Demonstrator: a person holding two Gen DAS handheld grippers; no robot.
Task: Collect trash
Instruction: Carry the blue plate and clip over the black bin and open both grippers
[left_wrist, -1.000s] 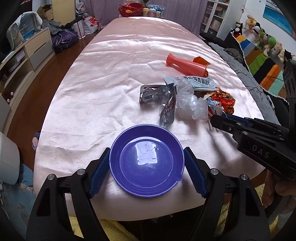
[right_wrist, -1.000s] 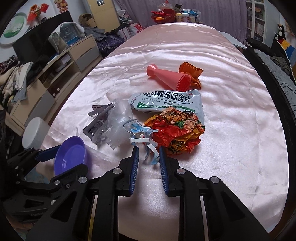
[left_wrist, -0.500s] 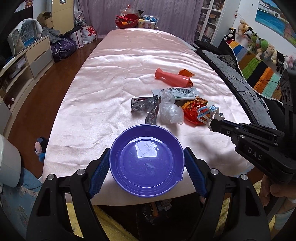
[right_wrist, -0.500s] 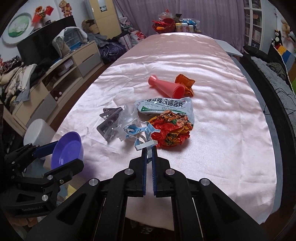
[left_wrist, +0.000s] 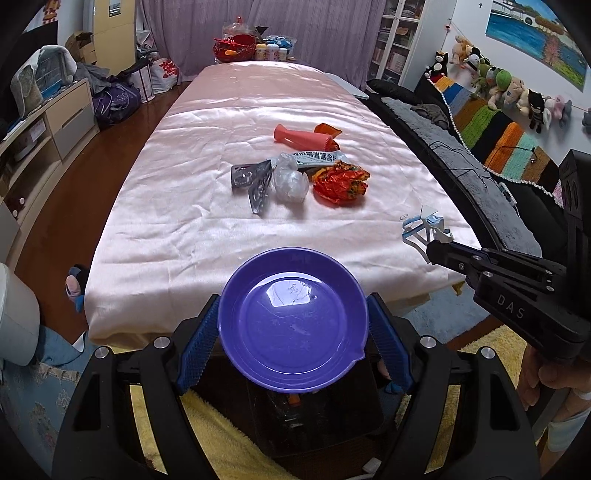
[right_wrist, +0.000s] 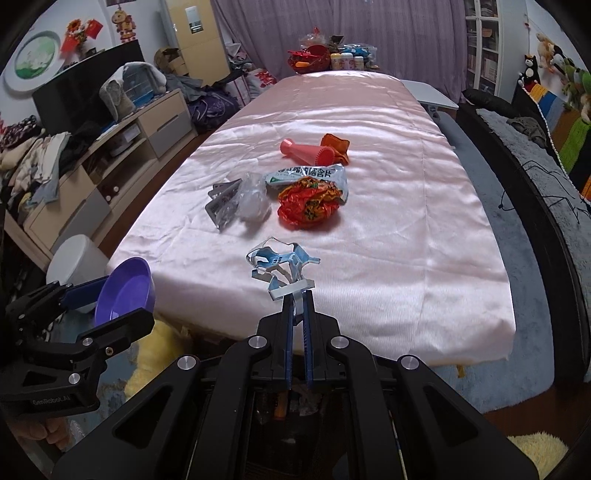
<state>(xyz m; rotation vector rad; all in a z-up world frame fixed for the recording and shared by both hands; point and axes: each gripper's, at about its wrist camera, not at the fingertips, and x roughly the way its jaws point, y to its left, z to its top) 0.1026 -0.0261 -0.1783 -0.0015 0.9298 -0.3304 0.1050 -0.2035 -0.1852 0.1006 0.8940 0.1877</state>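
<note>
Lifted clear of the pile a second ago, a blue-and-white scrap now hangs clamped in the right hand-held gripper beyond the pink worktop edge, while the left hand-held gripper grips the purple bowl, ready to receive it.

A lived-in room of a home

A home is indicated by stuffed toys lined along a striped crocheted blanket, a wooden media cabinet piled with clothes, bookshelves, purple curtains and a pink satin-covered desk.
</note>
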